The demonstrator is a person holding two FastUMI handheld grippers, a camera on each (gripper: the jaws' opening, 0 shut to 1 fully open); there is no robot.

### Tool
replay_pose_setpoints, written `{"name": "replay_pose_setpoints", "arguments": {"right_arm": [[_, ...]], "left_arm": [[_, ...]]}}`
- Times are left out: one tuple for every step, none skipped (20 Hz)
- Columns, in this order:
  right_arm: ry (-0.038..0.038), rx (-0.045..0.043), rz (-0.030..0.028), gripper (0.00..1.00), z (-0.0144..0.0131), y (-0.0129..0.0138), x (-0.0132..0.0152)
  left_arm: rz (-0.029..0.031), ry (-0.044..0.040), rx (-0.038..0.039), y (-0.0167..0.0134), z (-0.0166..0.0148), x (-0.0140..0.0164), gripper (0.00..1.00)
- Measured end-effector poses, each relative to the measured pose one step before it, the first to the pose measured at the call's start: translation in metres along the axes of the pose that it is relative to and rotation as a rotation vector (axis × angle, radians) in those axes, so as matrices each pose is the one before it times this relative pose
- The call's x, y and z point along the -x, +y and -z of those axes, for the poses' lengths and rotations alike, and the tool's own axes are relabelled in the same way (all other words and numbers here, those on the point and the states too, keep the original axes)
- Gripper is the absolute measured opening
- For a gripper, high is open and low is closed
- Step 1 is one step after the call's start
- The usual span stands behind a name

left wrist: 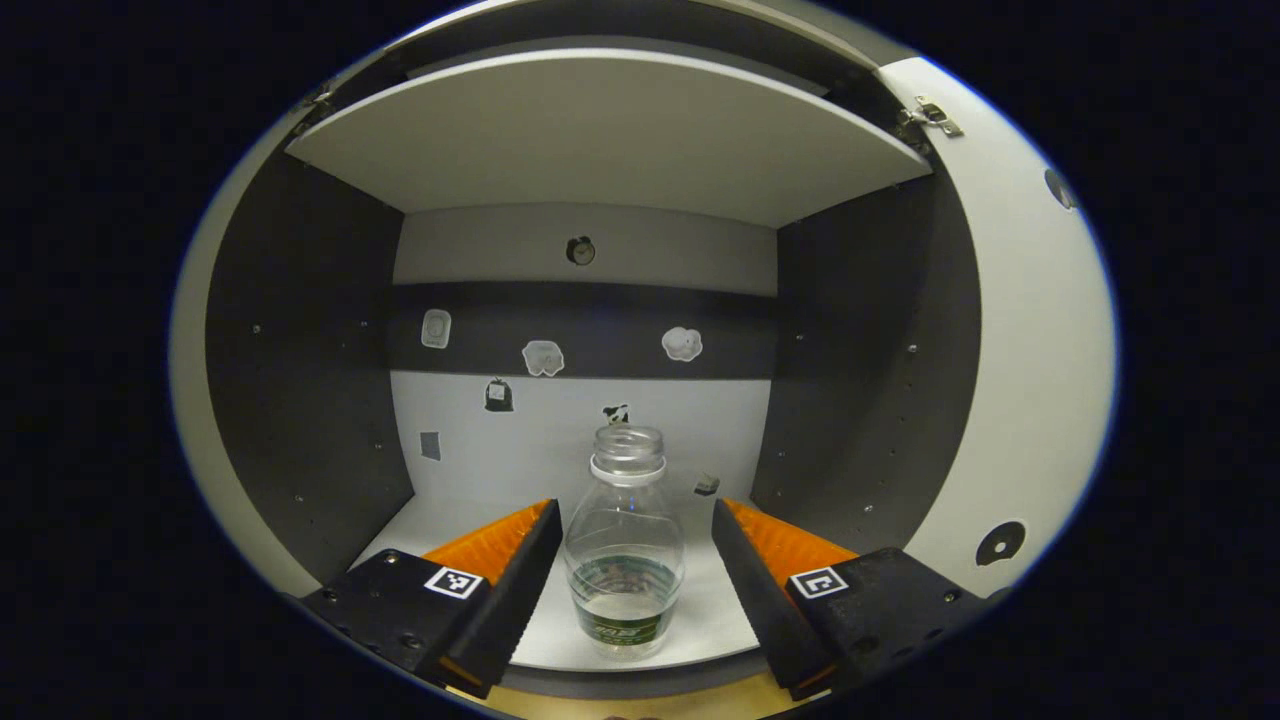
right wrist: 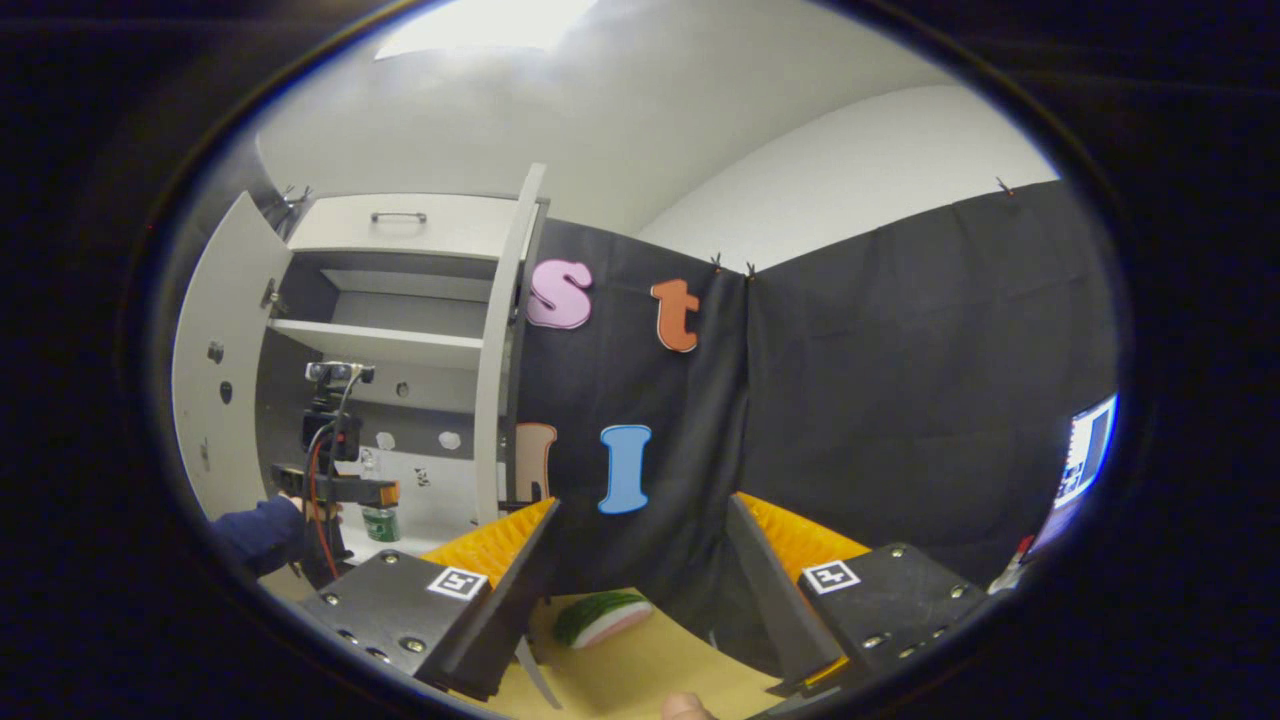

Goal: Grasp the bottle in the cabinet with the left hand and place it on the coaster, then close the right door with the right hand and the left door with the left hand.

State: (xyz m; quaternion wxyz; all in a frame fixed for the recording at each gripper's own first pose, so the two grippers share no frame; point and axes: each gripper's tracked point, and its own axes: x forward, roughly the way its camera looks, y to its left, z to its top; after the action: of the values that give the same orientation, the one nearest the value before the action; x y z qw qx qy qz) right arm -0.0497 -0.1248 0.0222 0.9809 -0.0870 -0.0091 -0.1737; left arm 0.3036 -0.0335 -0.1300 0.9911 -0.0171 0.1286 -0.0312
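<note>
A clear, capless plastic bottle (left wrist: pixel 625 545) with a green label and a little water stands upright near the front of the cabinet's lower shelf (left wrist: pixel 440 520). My left gripper (left wrist: pixel 635 505) is open, one finger on either side of the bottle with a gap on each side. In the right gripper view the bottle (right wrist: pixel 380 522) appears small inside the cabinet, with the left gripper (right wrist: pixel 335 490) and a blue sleeve (right wrist: pixel 262 535) in front of it. My right gripper (right wrist: pixel 642 502) is open and holds nothing. A green and pink melon-slice coaster (right wrist: pixel 603 617) lies on the tan table (right wrist: pixel 640 670) below it.
Both cabinet doors stand open: the left door (right wrist: pixel 215 370) and the right door (right wrist: pixel 505 340), whose inner face (left wrist: pixel 1030 330) is near the left gripper. An upper shelf (left wrist: pixel 610 130) spans the cabinet. Small stickers dot its back wall (left wrist: pixel 560 440). A screen (right wrist: pixel 1085 450) glows at far right.
</note>
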Motion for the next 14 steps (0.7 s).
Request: {"name": "replay_pose_setpoints", "arguments": {"right_arm": [[0.00569, -0.00030, 0.00064, 0.96, 0.00127, -0.00174, -0.00033], [0.00369, 0.00012, -0.00103, 0.99, 0.00091, -0.00055, -0.00004], [0.00198, -0.00004, -0.00280, 0.99, 0.00057, -0.00214, 0.00245], [0.00184, -0.00131, -0.00594, 0.99, 0.00034, 0.00043, 0.00087], [0.00127, -0.00181, -0.00812, 0.99, 0.00088, 0.00309, -0.00097], [-0.00065, -0.00273, -0.00656, 0.99, -0.00044, 0.00214, -0.00019], [-0.00279, -0.00301, -0.00829, 0.99, 0.00081, 0.00117, 0.00050], [-0.00125, -0.00464, -0.00755, 0.99, -0.00080, 0.00170, -0.00174], [0.00104, -0.00595, -0.00906, 0.99, -0.00003, 0.00262, -0.00188], [0.00169, -0.00726, -0.01045, 0.99, -0.00022, 0.00241, 0.00030], [0.00051, -0.00756, -0.01122, 0.99, -0.00046, 0.00199, 0.00043], [-0.00131, -0.00581, -0.00971, 0.99, -0.00117, 0.00208, 0.00016], [-0.00143, -0.00435, -0.00918, 0.99, -0.00029, 0.00066, 0.00097], [-0.00188, -0.00278, -0.00871, 0.99, -0.00061, 0.00145, 0.00112]], "left_arm": [[-0.00514, 0.01389, 0.00209, 0.00263, 0.00554, -0.00731, 0.91], [-0.00153, 0.00910, 0.00455, 0.00212, 0.00408, -0.00223, 0.86], [0.00401, -0.02098, -0.00067, 0.00128, -0.00586, -0.00083, 0.82], [0.00316, 0.01021, 0.00099, 0.00159, 0.00126, -0.00140, 0.81], [0.00642, 0.00376, 0.00453, -0.00013, -0.00026, 0.00353, 0.79], [0.01031, 0.00255, 0.01169, -0.00100, -0.00068, 0.00300, 0.79], [0.01093, 0.00297, 0.01125, 0.00061, -0.00003, 0.00342, 0.78], [0.01108, -0.00397, 0.00589, 0.00093, -0.00179, 0.00738, 0.78], [0.01094, -0.00801, 0.00129, 0.00074, -0.00221, 0.01192, 0.78], [0.01022, -0.00444, 0.00000, -0.00058, -0.00294, 0.01154, 0.78], [0.01382, -0.00558, 0.00381, -0.00141, -0.00349, 0.01217, 0.78], [0.01736, -0.00659, 0.00797, -0.00334, -0.00269, 0.01235, 0.78], [0.01297, -0.00805, 0.00627, -0.00196, -0.00219, 0.01277, 0.78], [0.01160, -0.00319, 0.00054, -0.00088, -0.00021, 0.01270, 0.78]]}}
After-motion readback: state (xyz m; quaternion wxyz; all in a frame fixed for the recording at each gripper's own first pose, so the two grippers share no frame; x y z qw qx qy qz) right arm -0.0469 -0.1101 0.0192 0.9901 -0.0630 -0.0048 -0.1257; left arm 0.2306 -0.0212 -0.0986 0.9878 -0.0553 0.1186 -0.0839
